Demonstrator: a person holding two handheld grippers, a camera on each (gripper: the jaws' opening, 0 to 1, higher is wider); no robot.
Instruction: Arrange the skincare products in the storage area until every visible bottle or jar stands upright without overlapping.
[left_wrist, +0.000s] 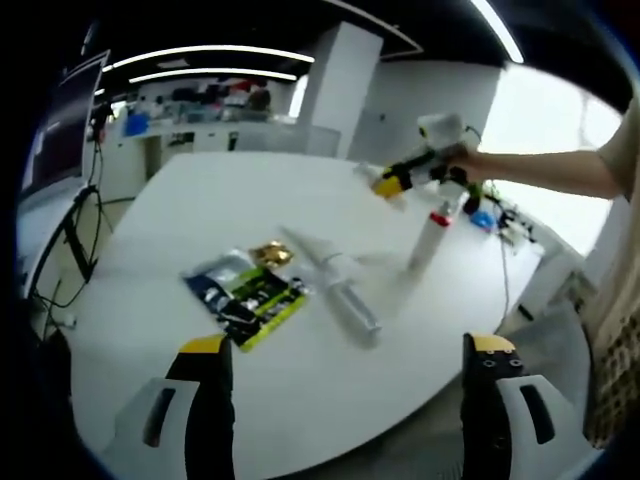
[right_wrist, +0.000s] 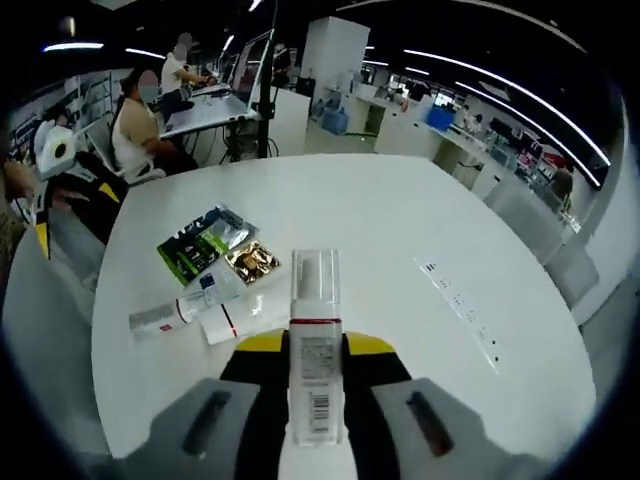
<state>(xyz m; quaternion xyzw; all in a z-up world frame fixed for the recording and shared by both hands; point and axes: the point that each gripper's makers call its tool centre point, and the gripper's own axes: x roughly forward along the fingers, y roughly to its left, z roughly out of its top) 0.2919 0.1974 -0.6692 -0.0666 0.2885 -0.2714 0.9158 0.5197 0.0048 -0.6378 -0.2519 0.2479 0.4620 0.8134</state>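
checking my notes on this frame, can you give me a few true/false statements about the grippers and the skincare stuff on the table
1. The right gripper is shut on a white bottle. True.
2. The left gripper holds a tube. False: its jaws stand apart with nothing between them.
3. Two tubes lie flat on the white table. True.
4. The sachets are stacked on top of the tubes. False: they lie beside the tubes on the table.
5. The held bottle has a red band below its cap. True.
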